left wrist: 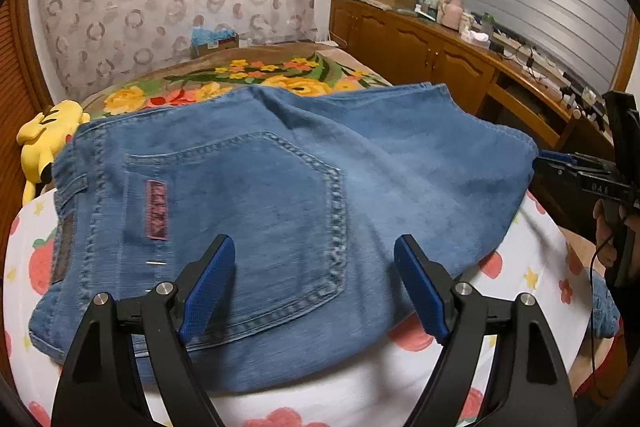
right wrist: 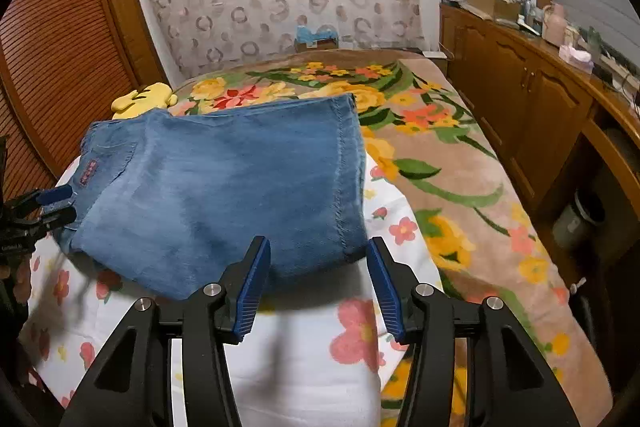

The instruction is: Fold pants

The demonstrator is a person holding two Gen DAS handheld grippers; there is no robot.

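The folded jeans lay soft but heavy on the bed, best pinched at a thick near edge, with the left gripper and right gripper both spread and empty.

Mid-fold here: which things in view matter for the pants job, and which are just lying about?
Job:
- folded blue jeans
- white flowered cloth under them
- left claw, open
- right claw, open

Lying about:
- yellow plush toy
- floral blanket
- cluttered wooden sideboard
- blue item by curtain
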